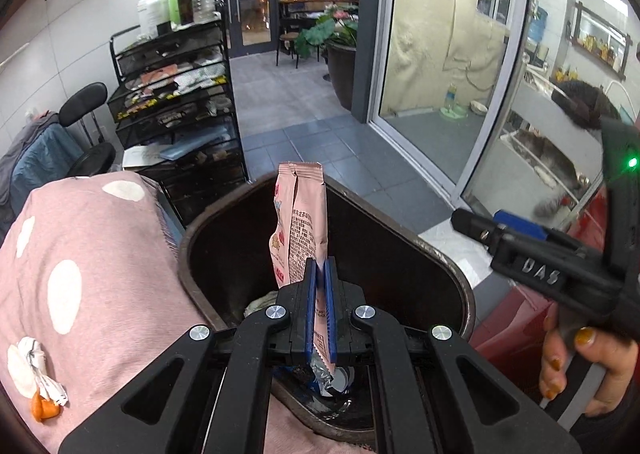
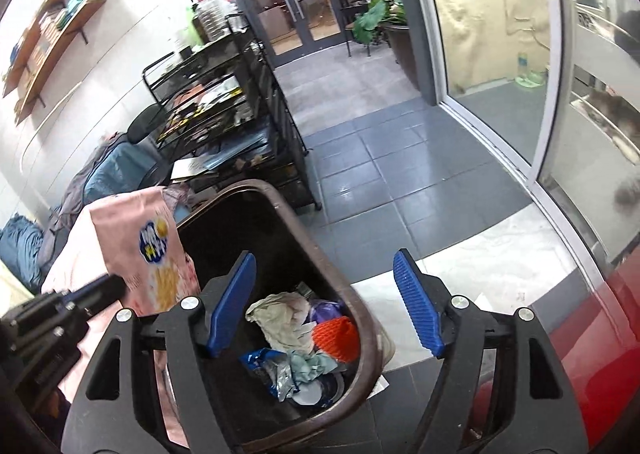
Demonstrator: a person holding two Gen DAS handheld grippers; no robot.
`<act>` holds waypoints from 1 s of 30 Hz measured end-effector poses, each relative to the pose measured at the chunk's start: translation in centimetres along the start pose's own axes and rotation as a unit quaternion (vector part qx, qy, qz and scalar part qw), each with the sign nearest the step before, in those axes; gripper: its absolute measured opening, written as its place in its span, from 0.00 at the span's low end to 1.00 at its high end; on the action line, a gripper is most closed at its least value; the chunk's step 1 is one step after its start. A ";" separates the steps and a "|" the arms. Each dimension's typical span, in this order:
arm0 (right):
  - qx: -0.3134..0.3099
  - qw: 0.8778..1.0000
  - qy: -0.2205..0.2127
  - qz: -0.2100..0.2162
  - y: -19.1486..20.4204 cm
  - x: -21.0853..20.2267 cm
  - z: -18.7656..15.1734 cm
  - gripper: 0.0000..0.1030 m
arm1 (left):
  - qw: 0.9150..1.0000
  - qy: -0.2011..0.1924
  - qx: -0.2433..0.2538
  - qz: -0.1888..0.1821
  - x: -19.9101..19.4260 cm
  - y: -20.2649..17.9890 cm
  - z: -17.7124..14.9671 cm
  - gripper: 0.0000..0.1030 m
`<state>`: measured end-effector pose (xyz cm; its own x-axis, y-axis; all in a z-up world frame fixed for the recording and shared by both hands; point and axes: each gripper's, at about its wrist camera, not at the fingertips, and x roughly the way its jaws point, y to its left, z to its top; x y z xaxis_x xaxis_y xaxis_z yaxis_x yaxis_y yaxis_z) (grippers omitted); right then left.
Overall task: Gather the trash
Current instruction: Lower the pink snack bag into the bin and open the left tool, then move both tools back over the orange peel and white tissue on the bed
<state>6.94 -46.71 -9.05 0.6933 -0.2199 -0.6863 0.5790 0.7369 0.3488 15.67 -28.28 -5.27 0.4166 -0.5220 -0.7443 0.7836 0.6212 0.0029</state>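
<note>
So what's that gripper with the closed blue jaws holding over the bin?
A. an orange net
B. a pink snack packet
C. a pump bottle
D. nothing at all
B: the left gripper is clamped on a pink snack packet that stands up above the open brown bin, while the right gripper is open with nothing between its pads.

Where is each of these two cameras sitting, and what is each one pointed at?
Left wrist: rides the left gripper, aimed down over the brown bin; its jaws clamp a pink wrapper; the right gripper and a hand show.
Right wrist: rides the right gripper, jaws open above trash in the bin; the left gripper shows.
Shared: bin, wrapper, black rack, glass doors.
</note>
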 end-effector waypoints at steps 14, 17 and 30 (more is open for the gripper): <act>0.018 1.000 -0.006 -0.013 -1.5 0.1 0.5 0.78 | 0.999 0.033 0.024 0.006 2.0 -0.9 -1.3 0.76; 0.021 1.000 -0.008 -0.012 -1.4 0.0 0.5 0.80 | 0.999 0.026 0.029 0.009 1.7 -1.1 -1.3 0.81; 0.005 1.000 -0.011 0.010 0.1 -0.3 0.1 0.84 | 0.998 -0.029 0.039 0.043 -2.7 -0.3 -1.8 0.92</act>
<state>6.83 -46.66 -8.71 0.7142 -0.2190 -0.6648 0.5685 0.7356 0.3685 13.42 -25.97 -4.45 0.5071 -0.5032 -0.6997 0.7765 0.6191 0.1174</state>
